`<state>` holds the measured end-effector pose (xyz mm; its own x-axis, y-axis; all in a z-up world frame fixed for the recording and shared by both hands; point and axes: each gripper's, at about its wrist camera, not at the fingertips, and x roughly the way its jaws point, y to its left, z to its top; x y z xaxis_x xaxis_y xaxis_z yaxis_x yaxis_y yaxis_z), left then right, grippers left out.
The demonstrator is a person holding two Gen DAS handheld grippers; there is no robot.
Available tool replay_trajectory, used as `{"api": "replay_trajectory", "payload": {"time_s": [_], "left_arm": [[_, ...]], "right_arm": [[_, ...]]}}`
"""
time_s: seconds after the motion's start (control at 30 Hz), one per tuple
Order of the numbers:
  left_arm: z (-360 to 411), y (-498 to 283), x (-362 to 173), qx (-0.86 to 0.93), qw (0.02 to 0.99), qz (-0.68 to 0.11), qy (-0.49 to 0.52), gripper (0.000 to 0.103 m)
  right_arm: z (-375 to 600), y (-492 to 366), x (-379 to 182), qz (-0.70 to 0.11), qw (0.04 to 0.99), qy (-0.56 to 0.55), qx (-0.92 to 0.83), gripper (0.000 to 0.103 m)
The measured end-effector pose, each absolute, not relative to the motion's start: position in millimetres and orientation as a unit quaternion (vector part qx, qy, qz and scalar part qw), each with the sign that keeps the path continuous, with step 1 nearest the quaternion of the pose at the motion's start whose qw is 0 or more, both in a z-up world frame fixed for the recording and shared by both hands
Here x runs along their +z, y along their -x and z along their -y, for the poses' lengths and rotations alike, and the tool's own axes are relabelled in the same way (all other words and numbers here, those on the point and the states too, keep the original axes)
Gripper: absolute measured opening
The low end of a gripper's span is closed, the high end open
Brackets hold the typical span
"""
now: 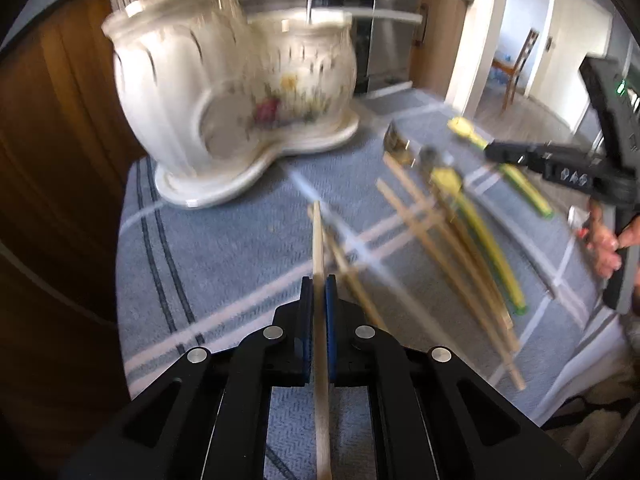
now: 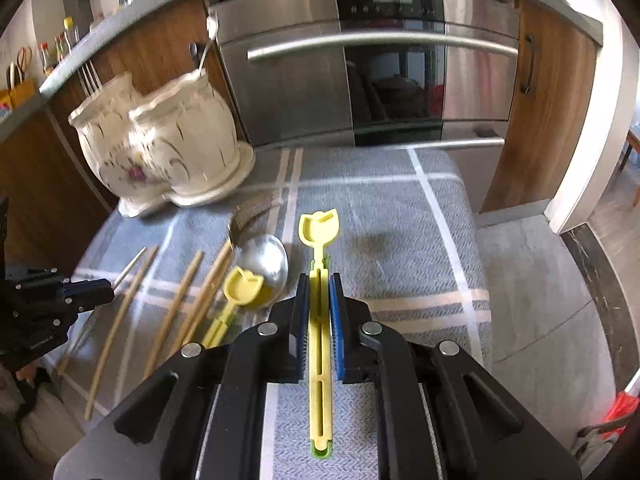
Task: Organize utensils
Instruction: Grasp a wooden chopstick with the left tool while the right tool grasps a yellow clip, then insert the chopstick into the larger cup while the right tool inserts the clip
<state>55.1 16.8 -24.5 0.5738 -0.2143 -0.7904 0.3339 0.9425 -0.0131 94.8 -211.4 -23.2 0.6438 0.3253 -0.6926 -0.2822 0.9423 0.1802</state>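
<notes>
Presently:
- Left wrist view: left gripper [image 1: 319,292] pinches a chopstick [image 1: 318,240] lengthwise, aimed toward the holder [image 1: 224,92], likely for dropping in; more chopsticks [image 1: 440,248] lie on the cloth [image 1: 200,240].
- Right wrist view: right gripper [image 2: 319,292] clamps a yellow spoon [image 2: 319,232] by its handle, bowl forward; second yellow spoon [image 2: 242,286] and metal spoon [image 2: 266,258] lie beside it.

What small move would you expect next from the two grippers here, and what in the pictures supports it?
Probably carrying the held pieces toward the ceramic holder. The left gripper is shut on a chopstick, the right gripper on a yellow spoon, and other utensils already stand in the holder's compartments.
</notes>
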Motion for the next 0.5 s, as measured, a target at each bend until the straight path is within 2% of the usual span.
{"api": "replay_trajectory", "payload": {"time_s": [0.23,0.5], "left_arm": [[-32.1,-42.8,15.2,-0.172,0.913,-0.369,-0.033,0.006],[-52.3,-43.0,86.8,-0.179,0.95,-0.254,0.01,0.006]], "right_arm": [[218.6,-85.8,-5.5,-0.341,0.921,-0.066,0.179,0.01],[202.0,-84.3,29.6,-0.287,0.929,-0.095,0.215,0.01]]}}
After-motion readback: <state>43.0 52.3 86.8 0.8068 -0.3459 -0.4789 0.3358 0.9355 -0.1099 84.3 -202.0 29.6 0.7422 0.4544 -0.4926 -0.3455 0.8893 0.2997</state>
